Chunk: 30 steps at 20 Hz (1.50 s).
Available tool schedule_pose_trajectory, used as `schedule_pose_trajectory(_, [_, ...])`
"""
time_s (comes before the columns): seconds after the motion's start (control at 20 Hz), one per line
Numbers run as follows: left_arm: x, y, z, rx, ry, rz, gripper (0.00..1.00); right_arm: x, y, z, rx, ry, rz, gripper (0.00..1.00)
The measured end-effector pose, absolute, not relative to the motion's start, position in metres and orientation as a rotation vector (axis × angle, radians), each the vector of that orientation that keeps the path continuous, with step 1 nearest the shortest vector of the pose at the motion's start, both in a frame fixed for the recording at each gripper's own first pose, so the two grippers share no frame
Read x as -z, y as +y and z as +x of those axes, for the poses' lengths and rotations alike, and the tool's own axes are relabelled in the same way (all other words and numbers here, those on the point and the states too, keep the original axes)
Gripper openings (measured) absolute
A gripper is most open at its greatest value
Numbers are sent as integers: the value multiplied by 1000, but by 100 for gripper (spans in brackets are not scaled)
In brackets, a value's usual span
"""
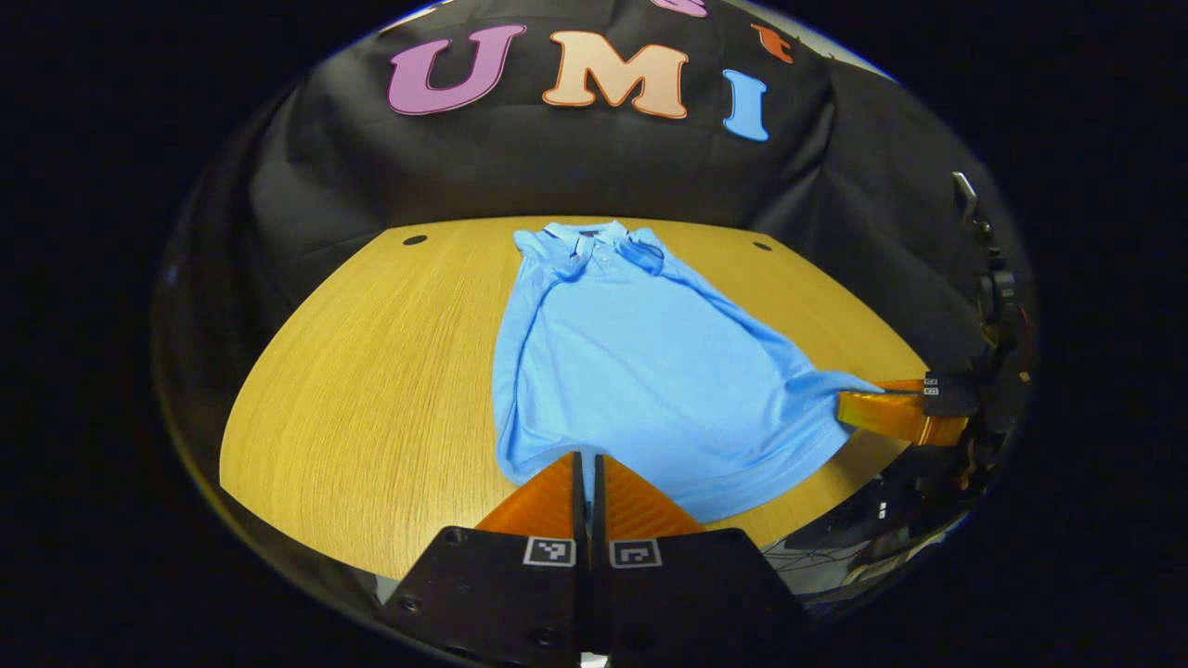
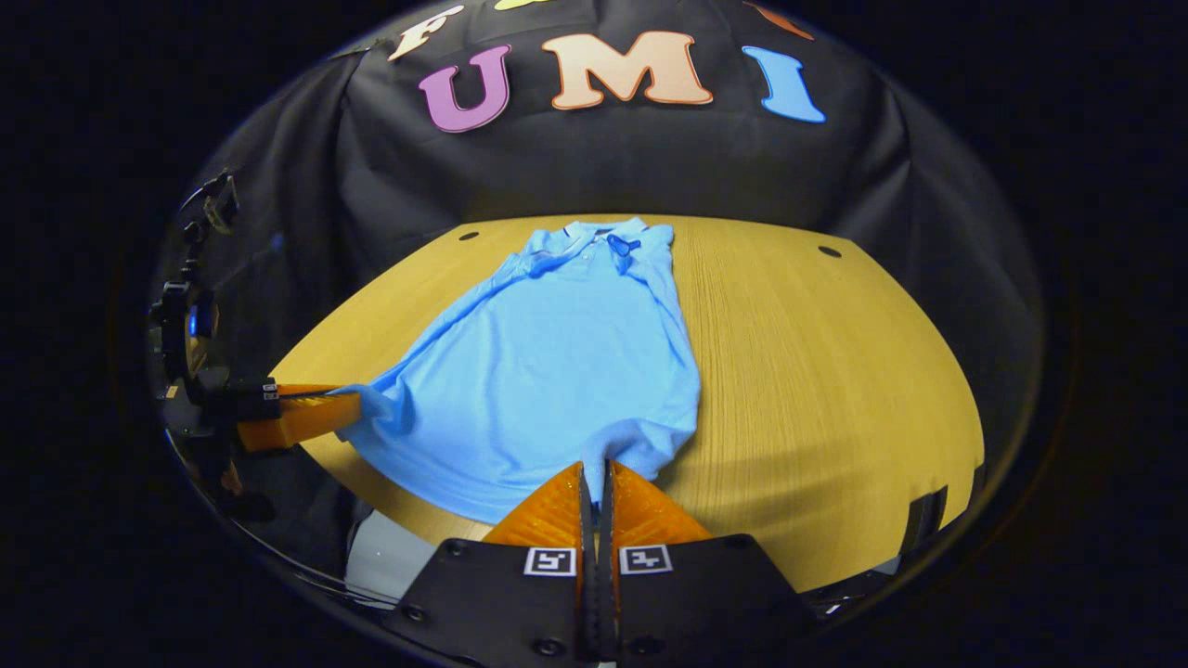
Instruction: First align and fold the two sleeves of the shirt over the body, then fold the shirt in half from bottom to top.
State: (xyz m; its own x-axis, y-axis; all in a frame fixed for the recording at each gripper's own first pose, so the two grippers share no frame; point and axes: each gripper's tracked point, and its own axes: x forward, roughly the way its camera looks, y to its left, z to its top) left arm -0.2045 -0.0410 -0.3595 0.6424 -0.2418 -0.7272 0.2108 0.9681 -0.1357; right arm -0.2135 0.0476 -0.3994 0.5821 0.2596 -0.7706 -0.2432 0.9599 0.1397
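Your left hand-held gripper and right hand-held gripper each clamp a hem corner of the shirt, sleeves folded, on the desk; collar lies straight ahead.

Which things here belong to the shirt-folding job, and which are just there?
Job:
- blue shirt, sleeves already folded in
- left tool, shut on the shirt's bottom hem
- right tool, shut on the hem's other corner

Just there:
- wooden table
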Motion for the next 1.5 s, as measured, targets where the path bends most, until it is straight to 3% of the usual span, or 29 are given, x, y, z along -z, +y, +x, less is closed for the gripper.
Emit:
schedule_pose_trajectory(0.65, [300, -36, -25, 167, 700, -108, 0, 347, 55, -27, -338, 723, 58, 2])
schedule_pose_trajectory(1.2, [319, -35, 121, 142, 651, -54, 0, 388, 60, 128, -322, 642, 82, 2])
schedule_pose_trajectory(1.5, [369, -26, 199, 111, 679, -30, 0, 448, 68, 205, -290, 666, 78, 2])
